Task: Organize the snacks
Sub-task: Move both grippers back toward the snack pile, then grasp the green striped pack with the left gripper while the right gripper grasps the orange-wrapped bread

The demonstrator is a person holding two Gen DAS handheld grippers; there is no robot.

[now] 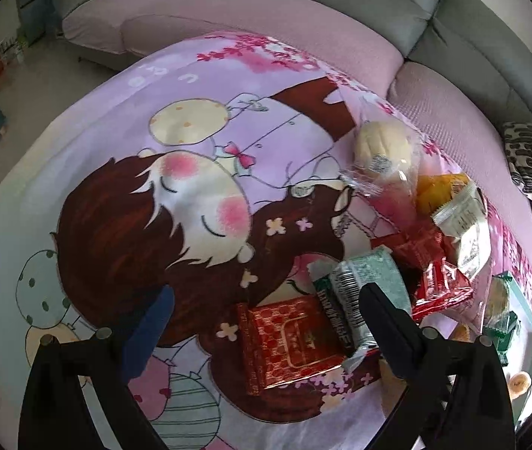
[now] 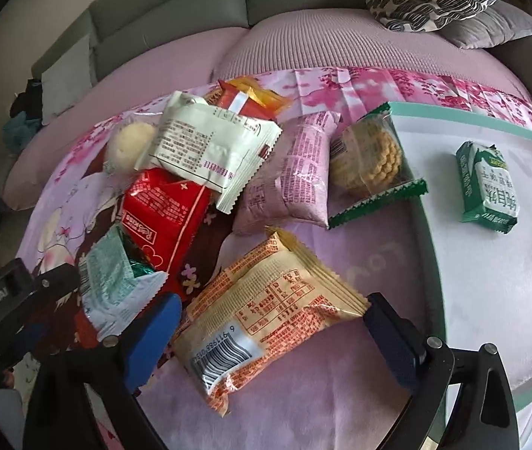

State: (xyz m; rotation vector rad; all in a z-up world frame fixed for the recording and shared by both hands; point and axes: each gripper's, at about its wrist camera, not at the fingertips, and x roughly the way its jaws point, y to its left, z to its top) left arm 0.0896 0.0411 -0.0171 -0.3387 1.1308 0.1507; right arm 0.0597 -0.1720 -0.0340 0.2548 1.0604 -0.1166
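Beside tray [image 2: 468, 116], snack heap [image 2: 206, 172], both grippers [image 1: 262, 322] [image 2: 269, 322] apart, empty.

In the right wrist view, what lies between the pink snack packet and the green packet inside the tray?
The clear, green-edged cookie packet, resting across the tray's near rim, lies between the pink packet and the green packet; right wrist view.

cloth [image 2: 341, 393]: smooth printed fabric under the right gripper | yellow packet [image 2: 266, 307]: glossy crinkled film between its fingers | red packet [image 2: 164, 217]: shiny foil, ahead-left | tray [image 2: 491, 300]: matt white, right | sofa [image 2: 191, 7]: grey, smooth, leather-like, beyond
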